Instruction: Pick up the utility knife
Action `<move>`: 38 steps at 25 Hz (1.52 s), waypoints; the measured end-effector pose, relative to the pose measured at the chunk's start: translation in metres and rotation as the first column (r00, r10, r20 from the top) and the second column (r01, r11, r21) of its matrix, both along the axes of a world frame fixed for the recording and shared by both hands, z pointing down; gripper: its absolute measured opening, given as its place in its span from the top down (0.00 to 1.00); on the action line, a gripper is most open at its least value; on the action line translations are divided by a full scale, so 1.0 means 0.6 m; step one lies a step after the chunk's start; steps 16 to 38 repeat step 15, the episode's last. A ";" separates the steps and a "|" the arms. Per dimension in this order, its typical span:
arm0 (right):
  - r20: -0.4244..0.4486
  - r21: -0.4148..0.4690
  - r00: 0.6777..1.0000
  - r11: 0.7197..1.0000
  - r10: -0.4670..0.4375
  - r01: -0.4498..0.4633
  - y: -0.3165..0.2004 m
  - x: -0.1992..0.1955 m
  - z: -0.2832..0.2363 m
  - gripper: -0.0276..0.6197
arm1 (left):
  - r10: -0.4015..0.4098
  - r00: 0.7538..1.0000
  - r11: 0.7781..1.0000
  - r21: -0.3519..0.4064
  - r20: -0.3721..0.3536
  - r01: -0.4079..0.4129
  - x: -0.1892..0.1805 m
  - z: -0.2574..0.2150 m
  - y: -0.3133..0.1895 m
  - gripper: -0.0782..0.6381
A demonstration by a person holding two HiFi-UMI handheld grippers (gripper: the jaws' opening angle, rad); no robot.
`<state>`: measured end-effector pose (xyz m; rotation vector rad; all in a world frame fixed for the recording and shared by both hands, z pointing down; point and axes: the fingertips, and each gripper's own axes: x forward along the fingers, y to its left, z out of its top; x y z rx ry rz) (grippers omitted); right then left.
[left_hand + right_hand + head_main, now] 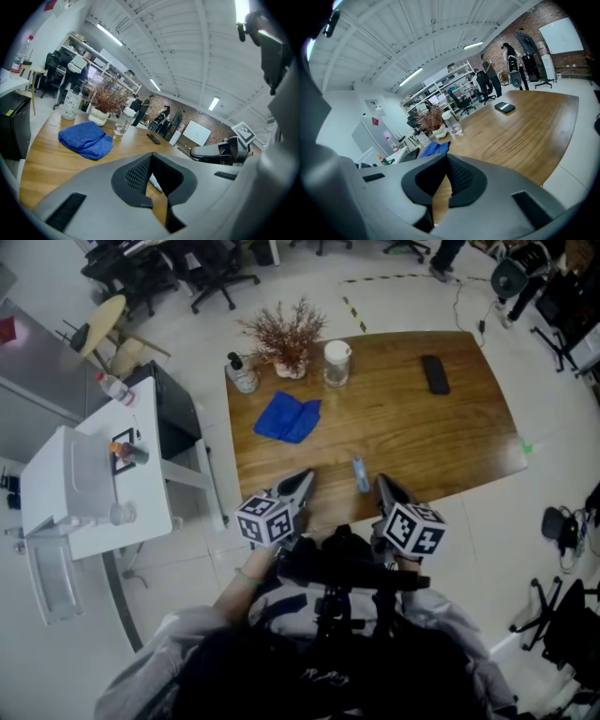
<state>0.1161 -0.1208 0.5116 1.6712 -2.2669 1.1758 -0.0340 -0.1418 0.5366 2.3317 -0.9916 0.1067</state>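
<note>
The utility knife (360, 474), a slim light-blue tool, lies on the wooden table (412, 442) near its front edge. It sits between my two grippers, touching neither. My left gripper (305, 480) hovers just left of it, jaws shut and empty. My right gripper (382, 482) hovers just right of it, also shut and empty. In the left gripper view a sliver of the knife (155, 182) shows below the closed left gripper (151, 157), and the right gripper (220, 151) is at the right. The right gripper (446, 157) hides the knife in its own view.
Farther back on the table are a crumpled blue cloth (289, 418), a dried plant in a white pot (286, 338), a glass jar (337, 362), a pump bottle (242, 373) and a black phone (434, 374). A white cart (94, 488) stands left of the table.
</note>
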 end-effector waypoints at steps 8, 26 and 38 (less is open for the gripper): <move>-0.007 -0.004 1.000 1.000 -0.006 0.006 0.003 0.000 0.001 0.94 | 0.004 1.000 1.000 -0.005 -0.006 -0.004 0.006 0.001 0.002 0.88; -0.008 -0.006 1.000 1.000 -0.007 0.007 -0.001 -0.002 0.003 0.94 | 0.000 1.000 1.000 -0.005 -0.005 0.000 0.001 0.002 -0.002 0.88; -0.008 -0.006 1.000 1.000 -0.007 0.007 -0.001 -0.002 0.003 0.94 | 0.000 1.000 1.000 -0.005 -0.005 0.000 0.001 0.002 -0.002 0.88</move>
